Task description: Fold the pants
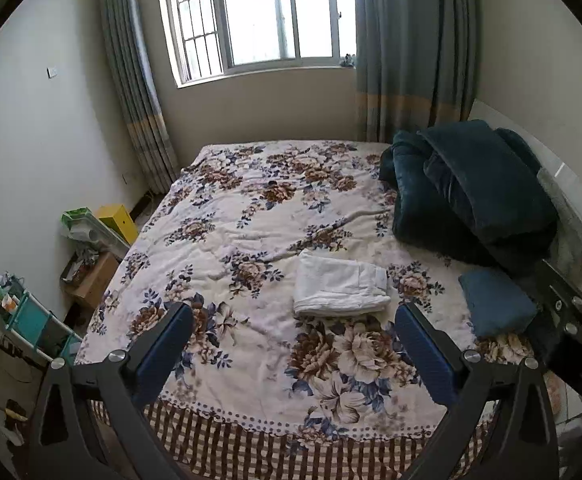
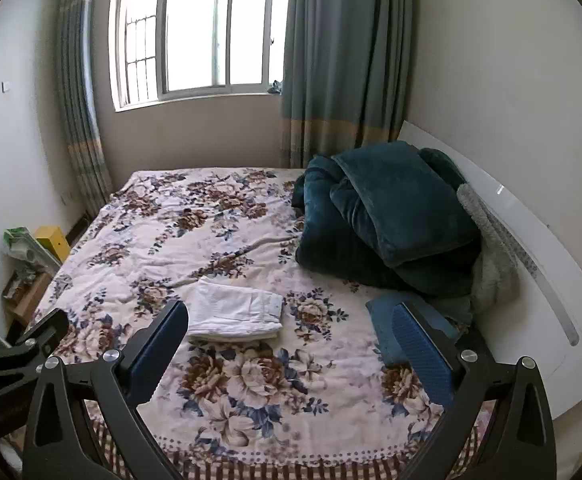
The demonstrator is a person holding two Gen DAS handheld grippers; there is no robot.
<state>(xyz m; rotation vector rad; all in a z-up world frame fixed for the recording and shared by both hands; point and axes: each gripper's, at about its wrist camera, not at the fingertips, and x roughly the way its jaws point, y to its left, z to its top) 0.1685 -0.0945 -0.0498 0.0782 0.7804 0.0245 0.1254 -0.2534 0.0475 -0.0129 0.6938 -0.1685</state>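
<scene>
White pants (image 1: pixel 341 289) lie folded into a small flat rectangle on the flowered bedspread (image 1: pixel 251 216), near the bed's front half. My left gripper (image 1: pixel 293 322) hangs open above the bed's near edge, just short of the pants, with nothing between its blue pads. In the right wrist view the same folded pants (image 2: pixel 237 312) lie just beyond the left finger (image 2: pixel 159 344). My right gripper (image 2: pixel 291 322) is open too and holds nothing. Each gripper shows at the edge of the other's view.
A heap of dark teal blankets (image 2: pixel 391 220) fills the bed's right side against a white headboard (image 2: pixel 531 280). A small blue folded cloth (image 1: pixel 495 304) lies in front of it. Boxes and a shelf cart (image 1: pixel 31 320) crowd the floor on the left. Curtains flank the window (image 1: pixel 259 16).
</scene>
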